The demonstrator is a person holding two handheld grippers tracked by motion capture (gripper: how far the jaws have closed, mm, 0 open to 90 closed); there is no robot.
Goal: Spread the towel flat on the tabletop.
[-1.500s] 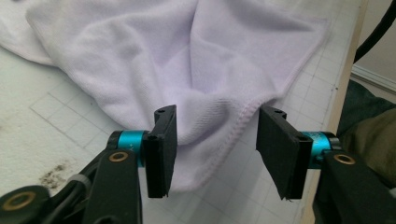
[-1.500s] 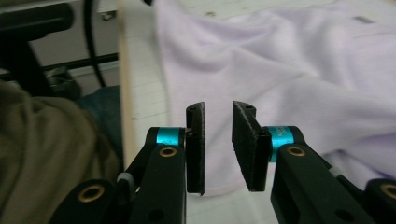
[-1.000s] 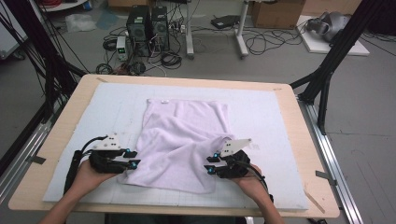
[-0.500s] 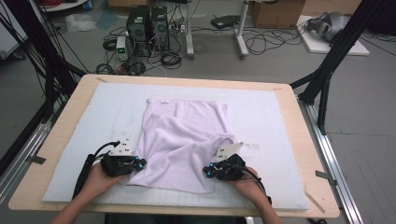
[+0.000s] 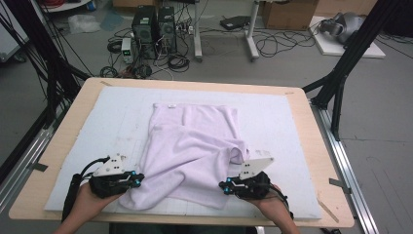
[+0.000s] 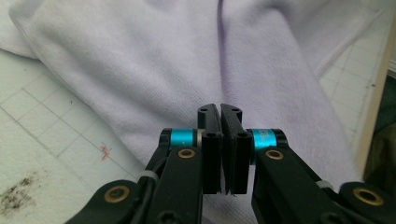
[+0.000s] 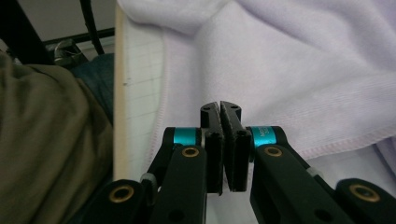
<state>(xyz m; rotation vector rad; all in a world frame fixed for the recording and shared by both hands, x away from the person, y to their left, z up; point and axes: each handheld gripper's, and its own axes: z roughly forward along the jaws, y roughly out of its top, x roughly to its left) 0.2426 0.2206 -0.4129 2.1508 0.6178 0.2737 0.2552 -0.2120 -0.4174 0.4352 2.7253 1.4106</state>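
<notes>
There is one towel, soft and light purple, lying crumpled on one white mat that covers one wooden table. There are two tools and two hands. The left tool is at the towel's near left corner, and the right tool is at its near right corner. The near part of the towel is bunched up in folds between them, and the far part lies flat on the mat. The high view shows the whole towel, both hands, and the floor behind the table with two dark computer boxes and many cables. It is too far off to show how the jaws stand. The left tool view shows that up close: the left tool has its two black jaws pressed together, with purple cloth right under and around them, so it looks to be pinching the towel. The right tool view shows the right tool pinched shut the same way by the towel's stitched edge. That view also shows the table's near edge and the person's green clothing beside it.
</notes>
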